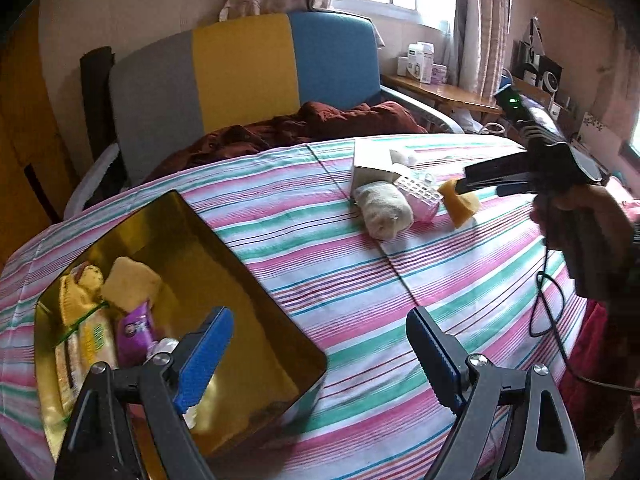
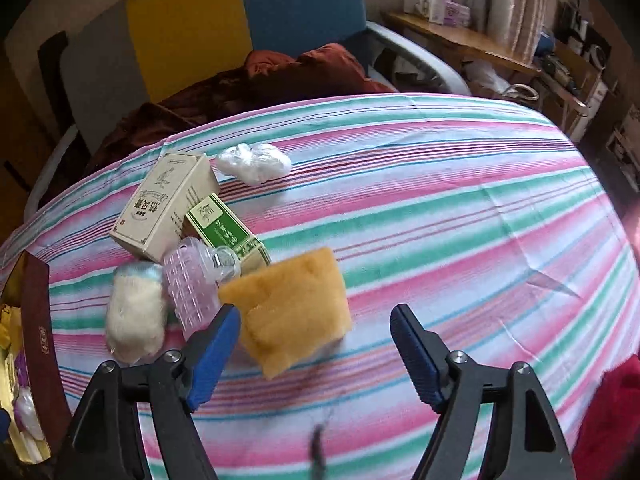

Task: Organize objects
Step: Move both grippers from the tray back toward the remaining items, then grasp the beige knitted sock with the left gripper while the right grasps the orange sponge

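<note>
**Both grippers open over striped bed, loose items still out of tin**

Left gripper [image 1: 316, 356] nearest the lens in the left wrist view, jaws wide, nothing between them; one blue pad hangs over the gold tin [image 1: 256, 280], the other over the striped sheet [image 1: 360, 280]. Tin sits at near left of the bed, open top, holding yellow packets [image 1: 86, 320], a tan sponge [image 1: 132, 284] and a purple sachet [image 1: 138, 328].

Moving right, mid-bed: cluster of loose items. White fluffy roll [image 2: 136, 316] leftmost, pink plastic curler [image 2: 190, 288] touching it, small clear bottle [image 2: 224, 260] just behind the curler. Beige carton [image 2: 164, 208] and green box [image 2: 228, 232] lie behind those, touching each other. White plastic wad [image 2: 254, 162] farther back, apart from the cluster.

Orange sponge [image 2: 292, 308] lies flat on the sheet at the cluster's right edge, tilted corner-on.

Right gripper [image 2: 316, 340] above that sponge, jaws wide, pads not pressing on it; its left pad overlaps the sponge's left edge in view, the right pad well clear. A hand [image 1: 588, 220] grips its handle at far right in the left wrist view.

Dark red blanket [image 1: 288, 128] and a colour-block chair [image 1: 244, 68] beyond the bed.
</note>
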`<state>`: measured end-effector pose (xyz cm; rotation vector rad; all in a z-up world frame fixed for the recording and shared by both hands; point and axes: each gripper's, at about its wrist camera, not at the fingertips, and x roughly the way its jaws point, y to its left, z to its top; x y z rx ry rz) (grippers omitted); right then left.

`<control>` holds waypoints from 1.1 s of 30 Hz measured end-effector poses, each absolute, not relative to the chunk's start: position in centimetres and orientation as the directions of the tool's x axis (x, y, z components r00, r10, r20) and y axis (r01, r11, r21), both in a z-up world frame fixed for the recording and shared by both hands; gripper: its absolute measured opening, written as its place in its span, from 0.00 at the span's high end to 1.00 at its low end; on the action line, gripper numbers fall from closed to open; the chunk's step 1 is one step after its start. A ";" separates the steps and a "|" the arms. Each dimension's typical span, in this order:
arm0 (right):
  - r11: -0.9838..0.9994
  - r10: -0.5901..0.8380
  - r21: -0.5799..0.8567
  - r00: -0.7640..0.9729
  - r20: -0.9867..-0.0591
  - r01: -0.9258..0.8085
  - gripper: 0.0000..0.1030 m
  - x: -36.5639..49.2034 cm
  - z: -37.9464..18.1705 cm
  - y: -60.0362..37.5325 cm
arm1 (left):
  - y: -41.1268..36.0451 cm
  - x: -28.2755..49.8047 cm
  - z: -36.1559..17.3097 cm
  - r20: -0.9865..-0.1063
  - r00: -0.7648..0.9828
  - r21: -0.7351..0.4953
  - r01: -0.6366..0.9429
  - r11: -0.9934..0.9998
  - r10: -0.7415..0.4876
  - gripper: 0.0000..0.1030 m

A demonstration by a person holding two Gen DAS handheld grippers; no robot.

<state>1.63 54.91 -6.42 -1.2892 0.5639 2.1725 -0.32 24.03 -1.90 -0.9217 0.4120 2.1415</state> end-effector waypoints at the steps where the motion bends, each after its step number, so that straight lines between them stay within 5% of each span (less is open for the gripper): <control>1: -0.764 0.233 0.081 -0.390 -0.891 -0.640 0.21 1.4 -6.7 55.1 | 24.3 -0.3 -1.9 -0.727 -0.451 -0.003 -0.752 -0.659 0.518 0.14; 6: -0.768 0.196 0.107 -0.391 -0.899 -0.632 0.21 1.1 -7.4 55.7 | 26.0 -0.8 -2.0 -0.738 -0.419 -0.032 -0.762 -0.647 0.529 0.14; 9: -0.775 0.179 0.129 -0.410 -0.894 -0.619 0.39 1.2 -7.2 55.5 | 27.4 -1.5 -2.0 -0.745 -0.404 -0.047 -0.762 -0.646 0.531 0.14; 12: -0.772 0.179 0.135 -0.416 -0.892 -0.622 0.43 1.4 -6.9 55.7 | 28.6 -2.2 -2.0 -0.749 -0.394 -0.058 -0.762 -0.645 0.533 0.14; 25: -0.805 0.119 0.167 -0.430 -0.895 -0.569 0.19 1.1 -6.9 55.0 | 35.2 -8.1 -4.9 -0.820 -0.304 -0.164 -0.687 -0.708 0.485 0.14; 31: -0.813 0.168 0.083 -0.368 -0.915 -0.577 0.21 1.0 -7.5 54.8 | 37.8 -9.1 -5.4 -0.826 -0.290 -0.168 -0.691 -0.703 0.482 0.12; 33: -0.807 0.156 0.103 -0.378 -0.913 -0.582 0.29 1.3 -7.5 55.1 | 38.8 -9.3 -5.6 -0.826 -0.285 -0.171 -0.696 -0.697 0.487 0.12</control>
